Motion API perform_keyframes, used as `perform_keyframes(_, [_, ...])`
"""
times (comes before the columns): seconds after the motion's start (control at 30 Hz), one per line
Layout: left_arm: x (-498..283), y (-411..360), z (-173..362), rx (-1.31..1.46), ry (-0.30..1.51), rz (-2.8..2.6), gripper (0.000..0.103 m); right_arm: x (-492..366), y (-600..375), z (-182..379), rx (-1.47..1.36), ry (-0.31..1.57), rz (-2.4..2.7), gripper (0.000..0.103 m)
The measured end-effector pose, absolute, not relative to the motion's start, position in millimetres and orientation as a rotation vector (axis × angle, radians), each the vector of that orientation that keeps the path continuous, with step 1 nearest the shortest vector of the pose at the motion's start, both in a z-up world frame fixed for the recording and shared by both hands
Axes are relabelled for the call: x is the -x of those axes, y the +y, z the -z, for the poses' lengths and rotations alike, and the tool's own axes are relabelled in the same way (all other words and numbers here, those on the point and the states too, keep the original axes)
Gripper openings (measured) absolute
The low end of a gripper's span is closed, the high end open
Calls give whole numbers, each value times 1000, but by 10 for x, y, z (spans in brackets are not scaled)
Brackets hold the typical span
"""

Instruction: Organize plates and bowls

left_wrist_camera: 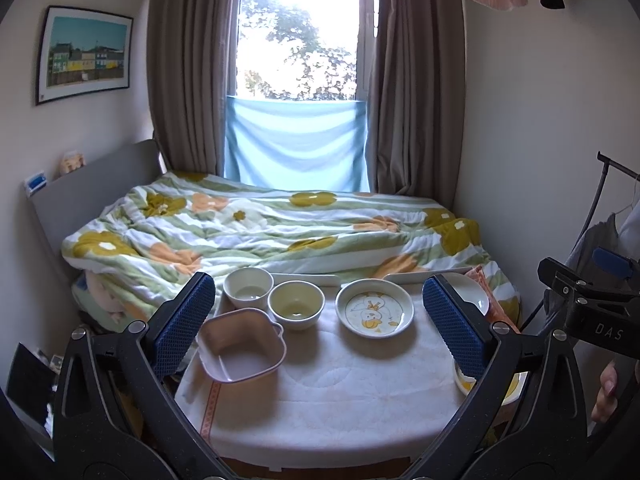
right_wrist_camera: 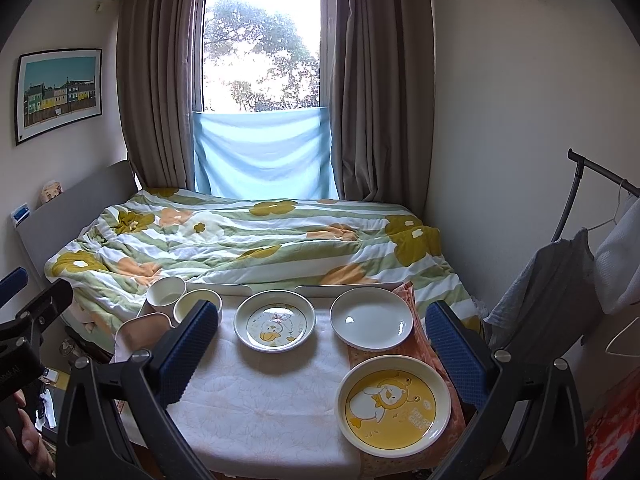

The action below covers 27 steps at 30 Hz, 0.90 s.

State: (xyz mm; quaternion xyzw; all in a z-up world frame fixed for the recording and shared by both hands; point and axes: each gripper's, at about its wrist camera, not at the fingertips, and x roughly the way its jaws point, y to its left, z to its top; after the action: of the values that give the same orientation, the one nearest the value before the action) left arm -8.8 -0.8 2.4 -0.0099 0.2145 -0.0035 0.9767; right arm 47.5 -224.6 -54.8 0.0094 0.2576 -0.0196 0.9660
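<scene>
On the white-clothed table (left_wrist_camera: 320, 400) stand a white cup-like bowl (left_wrist_camera: 248, 286), a cream bowl (left_wrist_camera: 296, 304), a pink square bowl (left_wrist_camera: 242, 344) and a duck-print deep plate (left_wrist_camera: 374, 314). The right wrist view shows the duck plate (right_wrist_camera: 274, 326), a plain white plate (right_wrist_camera: 372, 322) and a yellow duck plate (right_wrist_camera: 392, 404). My left gripper (left_wrist_camera: 320, 320) is open and empty above the table's left half. My right gripper (right_wrist_camera: 324, 348) is open and empty above the right half. Neither touches a dish.
A bed with a flowered quilt (left_wrist_camera: 260, 228) lies right behind the table. A clothes rack with hanging garments (right_wrist_camera: 568, 280) stands at the right. An orange patterned cloth (right_wrist_camera: 416, 336) lies under the right-hand plates. Curtains and a window (left_wrist_camera: 298, 40) are at the back.
</scene>
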Motion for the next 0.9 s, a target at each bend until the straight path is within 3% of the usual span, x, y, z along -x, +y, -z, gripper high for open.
perform_keyframes(0.37, [-258, -244, 171, -19, 530, 115, 103, -549, -2486, 749, -86, 600, 111, 103])
perform_keyframes(0.77, [-992, -1157, 1322, -56, 843, 392, 103, -588, -3560, 1920, -261, 820, 207, 103])
perform_keyframes(0.9, [-1227, -1556, 1817, -64, 952, 444, 100, -685, -3894, 2364, -305, 896, 156, 80])
